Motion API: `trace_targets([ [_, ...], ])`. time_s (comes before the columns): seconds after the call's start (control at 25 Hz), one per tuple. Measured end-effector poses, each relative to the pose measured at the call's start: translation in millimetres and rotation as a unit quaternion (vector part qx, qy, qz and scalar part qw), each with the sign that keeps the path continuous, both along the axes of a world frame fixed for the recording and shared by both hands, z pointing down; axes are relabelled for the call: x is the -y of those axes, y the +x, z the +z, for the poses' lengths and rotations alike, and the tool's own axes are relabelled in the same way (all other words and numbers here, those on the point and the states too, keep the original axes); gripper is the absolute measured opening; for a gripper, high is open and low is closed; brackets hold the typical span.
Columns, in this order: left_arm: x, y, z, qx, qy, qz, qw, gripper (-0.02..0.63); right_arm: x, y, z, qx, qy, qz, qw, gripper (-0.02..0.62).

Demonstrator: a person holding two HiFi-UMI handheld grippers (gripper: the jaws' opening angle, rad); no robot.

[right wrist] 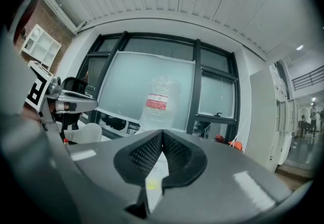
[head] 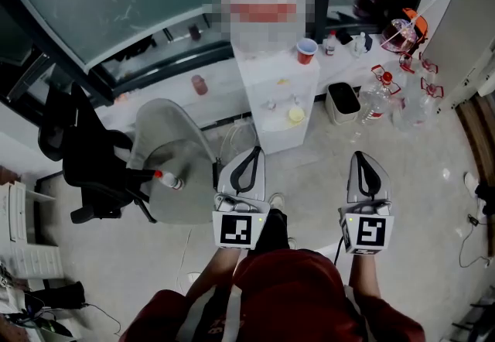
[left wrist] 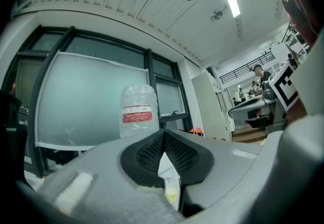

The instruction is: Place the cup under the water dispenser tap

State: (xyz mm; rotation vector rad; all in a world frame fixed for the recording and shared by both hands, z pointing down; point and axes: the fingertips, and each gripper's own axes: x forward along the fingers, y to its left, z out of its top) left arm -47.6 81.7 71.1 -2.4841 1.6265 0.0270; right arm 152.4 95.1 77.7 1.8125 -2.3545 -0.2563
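A white water dispenser [head: 277, 93] stands ahead against the window wall, with its big clear bottle [left wrist: 137, 110] on top. A red cup [head: 307, 49] sits on the dispenser's top right corner. Something small and yellow [head: 296, 114] rests in the tap alcove. My left gripper [head: 254, 152] and right gripper [head: 360, 155] are held side by side, well short of the dispenser and pointing at it. Both are shut with nothing between the pads. In the left gripper view the closed jaws [left wrist: 163, 134] frame the dispenser. The right gripper [right wrist: 162, 134] shows the same, with the bottle [right wrist: 158, 102] above.
A round grey table [head: 174, 166] with a small bottle [head: 172, 180] stands to the left, with a black office chair [head: 93, 166] beside it. Right of the dispenser are a waste bin [head: 344, 100], several empty water jugs [head: 383, 99] and an orange helmet [head: 404, 32].
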Motion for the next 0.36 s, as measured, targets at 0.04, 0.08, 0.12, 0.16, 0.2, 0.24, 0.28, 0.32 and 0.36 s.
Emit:
trace_targets([
  [0.04,-0.7,0.3,0.3,0.003,0.000,0.001,1.0000,-0.003,0.3,1.8,3.1,0.000,-0.004,0.002,1.000,0.002],
  [0.08,-1.3,-0.2,0.5,0.004,0.000,0.002,1.0000,-0.003,0.8,2.4,5.7,0.001,-0.008,0.003,1.000,0.002],
  [0.12,-1.8,-1.7,0.4,0.003,-0.002,0.001,1.0000,-0.003,1.6,1.3,6.1,0.001,-0.009,0.003,1.000,0.002],
  [0.16,-2.0,-3.6,0.2,0.001,-0.003,0.000,1.0000,-0.003,2.6,-1.2,3.6,0.000,-0.006,0.001,1.000,0.002],
  [0.2,-2.1,-5.4,-0.2,-0.001,-0.004,-0.002,1.0000,-0.003,3.3,-3.7,-0.1,0.001,-0.001,-0.001,1.000,0.002],
  [0.24,-2.1,-6.8,-0.9,-0.002,-0.005,-0.003,1.0000,-0.003,3.8,-5.5,-3.1,0.003,0.001,-0.002,1.000,0.000],
  [0.28,-2.1,-7.8,-1.5,-0.004,-0.005,-0.004,1.0000,-0.003,4.0,-6.2,-4.6,0.004,0.002,-0.003,1.000,0.001],
  [0.32,-2.1,-8.5,-2.2,-0.004,-0.005,-0.005,1.0000,-0.003,4.1,-6.3,-4.7,0.003,0.002,-0.005,1.000,0.001],
  [0.36,-2.1,-9.2,-2.9,-0.005,-0.004,-0.006,1.0000,-0.003,4.2,-6.0,-4.4,0.002,0.002,-0.007,1.000,0.001],
])
